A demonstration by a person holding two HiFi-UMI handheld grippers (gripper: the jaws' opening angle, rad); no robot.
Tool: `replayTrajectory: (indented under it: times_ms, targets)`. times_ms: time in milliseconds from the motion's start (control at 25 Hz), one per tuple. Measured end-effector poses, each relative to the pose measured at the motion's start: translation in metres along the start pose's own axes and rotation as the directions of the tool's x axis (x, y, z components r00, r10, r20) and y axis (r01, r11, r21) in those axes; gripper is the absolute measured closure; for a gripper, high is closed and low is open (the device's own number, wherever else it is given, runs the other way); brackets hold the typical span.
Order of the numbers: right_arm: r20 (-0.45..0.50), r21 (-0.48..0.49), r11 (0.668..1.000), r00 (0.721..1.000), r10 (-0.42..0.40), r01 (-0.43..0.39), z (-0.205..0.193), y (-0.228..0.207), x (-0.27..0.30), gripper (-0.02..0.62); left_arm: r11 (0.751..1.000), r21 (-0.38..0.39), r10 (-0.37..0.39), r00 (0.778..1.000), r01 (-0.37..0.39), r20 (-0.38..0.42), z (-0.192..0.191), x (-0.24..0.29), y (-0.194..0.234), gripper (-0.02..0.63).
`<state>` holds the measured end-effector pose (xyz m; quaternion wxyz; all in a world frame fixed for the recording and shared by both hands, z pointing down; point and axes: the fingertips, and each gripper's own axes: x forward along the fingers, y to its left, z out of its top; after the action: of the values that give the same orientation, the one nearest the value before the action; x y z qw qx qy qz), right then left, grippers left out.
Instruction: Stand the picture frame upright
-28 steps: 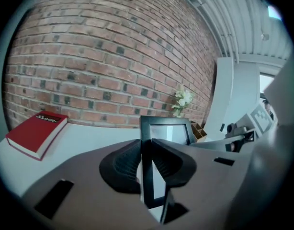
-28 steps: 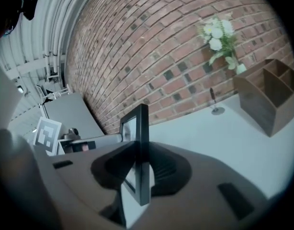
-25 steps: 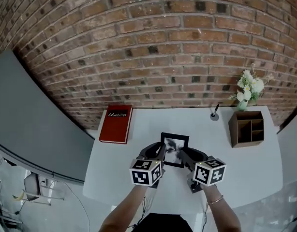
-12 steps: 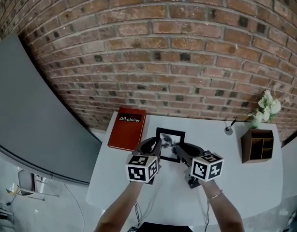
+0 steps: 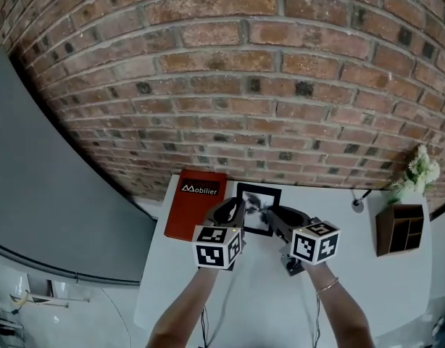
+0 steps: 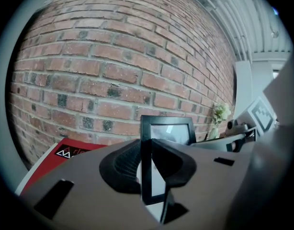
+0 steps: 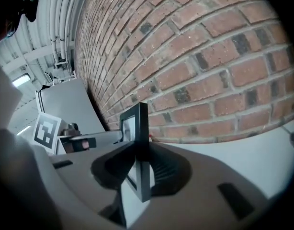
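Head view: picture frame between left tool and right tool

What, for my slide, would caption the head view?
Left gripper and right gripper clamp the frame by its sides at a white table.

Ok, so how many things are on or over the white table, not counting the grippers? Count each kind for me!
picture frame: 1
red book: 1
wooden organizer: 1
bunch of flowers: 1
pen in a stand: 1
Total: 5
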<state>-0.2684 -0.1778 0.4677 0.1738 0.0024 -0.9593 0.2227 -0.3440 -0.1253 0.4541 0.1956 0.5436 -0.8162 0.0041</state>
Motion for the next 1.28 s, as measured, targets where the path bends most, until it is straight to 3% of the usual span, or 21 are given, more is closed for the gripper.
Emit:
replayTrajectory:
  times_ms: [200,520,1280]
  targets:
    - [-0.021,-0.034,0.999,1.000,-0.013,0.012,0.009,-0.022,0.028,0.501,0.999,-0.037,0.009,1.000,-0.010,-0.006,-0.002,0.030,0.019,0.543]
    - [-0.021,-0.004,0.999,0.999,-0.033,0.032,0.010,-0.054,0.059,0.500,0.999,-0.048,0.015,1.000,-0.016,-0.025,-0.005,0.070,0.035,0.543]
    - [0.016,-0.037,0.996,0.997,-0.075,0.075,0.015,-0.088,0.086,0.500,0.997,-0.077,0.018,1.000,-0.018,0.000,-0.005,0.103,0.045,0.543]
